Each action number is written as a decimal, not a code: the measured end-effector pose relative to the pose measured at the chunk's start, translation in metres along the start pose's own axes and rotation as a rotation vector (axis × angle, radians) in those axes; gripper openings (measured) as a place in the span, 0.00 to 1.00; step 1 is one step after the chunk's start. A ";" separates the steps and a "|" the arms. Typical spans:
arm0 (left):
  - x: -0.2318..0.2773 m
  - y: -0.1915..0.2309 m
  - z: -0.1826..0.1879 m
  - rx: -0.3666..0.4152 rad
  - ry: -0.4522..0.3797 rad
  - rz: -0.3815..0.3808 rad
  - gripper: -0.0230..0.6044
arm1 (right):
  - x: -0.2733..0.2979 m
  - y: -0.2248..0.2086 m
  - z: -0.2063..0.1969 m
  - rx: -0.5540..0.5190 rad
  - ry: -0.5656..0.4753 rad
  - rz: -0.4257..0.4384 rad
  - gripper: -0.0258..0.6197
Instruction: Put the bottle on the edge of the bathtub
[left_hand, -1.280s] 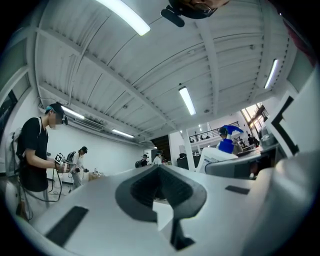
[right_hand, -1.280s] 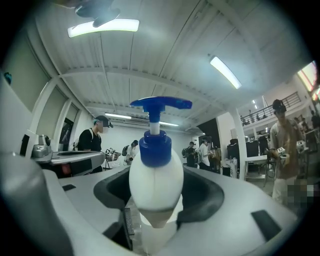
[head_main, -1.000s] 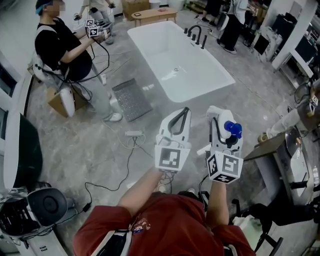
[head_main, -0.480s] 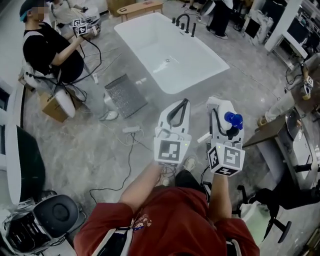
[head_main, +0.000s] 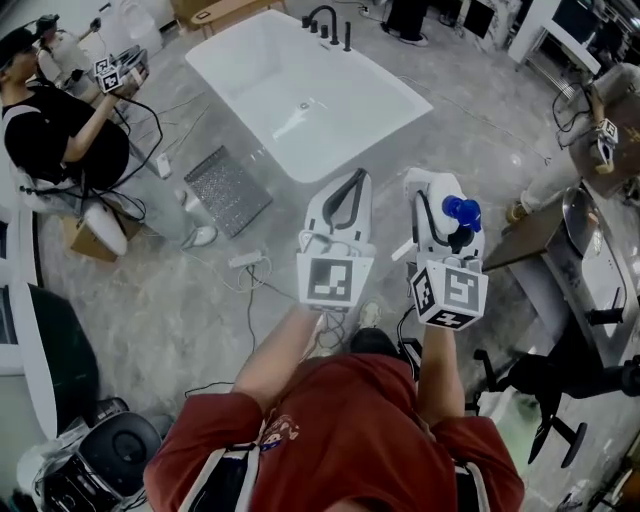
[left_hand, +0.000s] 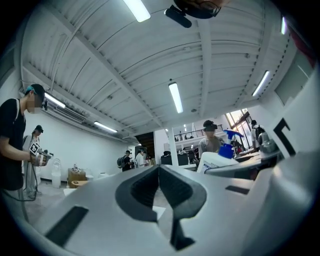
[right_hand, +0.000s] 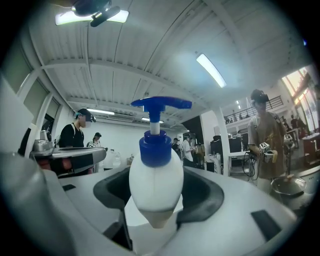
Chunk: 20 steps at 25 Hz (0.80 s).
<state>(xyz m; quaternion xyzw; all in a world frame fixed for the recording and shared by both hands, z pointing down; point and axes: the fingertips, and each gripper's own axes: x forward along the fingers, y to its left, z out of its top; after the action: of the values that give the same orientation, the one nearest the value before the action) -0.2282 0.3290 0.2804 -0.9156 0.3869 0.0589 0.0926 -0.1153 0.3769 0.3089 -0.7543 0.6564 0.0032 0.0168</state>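
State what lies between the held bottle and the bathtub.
Only bare grey floor, seen in the head view, separates the bottle from the bathtub.

I'm looking down on a grey marbled stone floor (head_main: 130, 310), with a white power strip (head_main: 243, 260) lying on it. A black swivel office chair (head_main: 115, 440) sits bottom left, a brown cardboard box (head_main: 80, 238) beyond. Overhead, a long fluorescent tube light (left_hand: 175, 97) glows on the white ribbed ceiling (left_hand: 100, 55), and I see plain white walls (left_hand: 85, 150).
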 end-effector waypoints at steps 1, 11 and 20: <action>0.010 0.000 -0.001 0.001 0.002 0.000 0.06 | 0.008 -0.006 0.000 0.002 0.003 -0.001 0.46; 0.107 -0.029 -0.009 -0.026 0.027 -0.006 0.06 | 0.069 -0.073 0.004 0.013 0.008 0.002 0.46; 0.180 -0.063 -0.021 0.028 0.015 -0.042 0.06 | 0.109 -0.136 0.000 0.025 0.010 0.003 0.46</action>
<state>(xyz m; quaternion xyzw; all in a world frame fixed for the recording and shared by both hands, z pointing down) -0.0576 0.2418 0.2765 -0.9224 0.3692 0.0447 0.1039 0.0344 0.2874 0.3085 -0.7532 0.6574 -0.0088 0.0228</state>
